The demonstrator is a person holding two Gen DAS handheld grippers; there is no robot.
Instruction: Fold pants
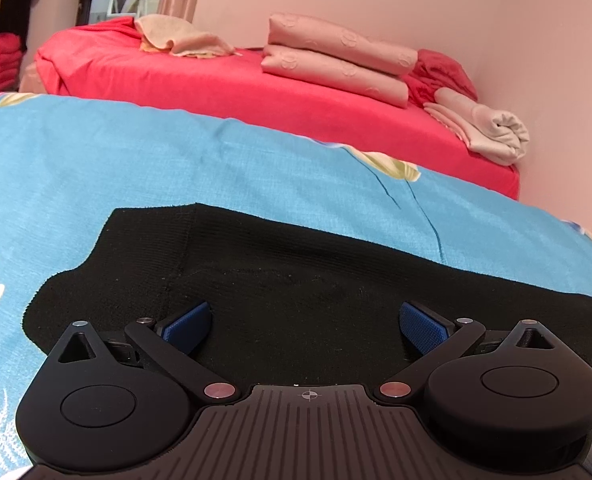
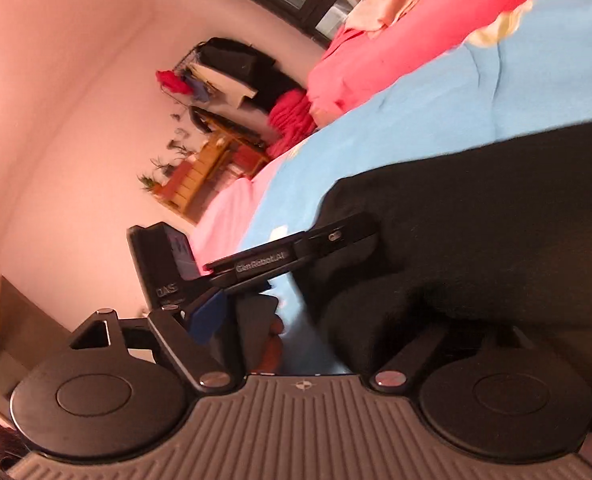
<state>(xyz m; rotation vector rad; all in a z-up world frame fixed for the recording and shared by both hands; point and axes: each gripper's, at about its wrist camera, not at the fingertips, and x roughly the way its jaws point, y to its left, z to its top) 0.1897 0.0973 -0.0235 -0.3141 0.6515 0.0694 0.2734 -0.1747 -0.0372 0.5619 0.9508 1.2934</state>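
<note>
— So what can you read from where you stand?

— Well, "GenRobot.AI" on the left gripper's body, and "DAS" on the black block behind it. Nothing else is legible.

— And around the grippers?

— Biggest is the blue floral bedsheet spread beneath both. Beyond it lies a red mattress with folded pink blankets and a rolled towel against the wall. The black pants lie flat right under the left gripper, whose jaws stand wide, gripping nothing.

— The right one?

— The right gripper is rolled sideways, wide apart too; pants cloth hides one finger, so I can't tell about contact.
</note>
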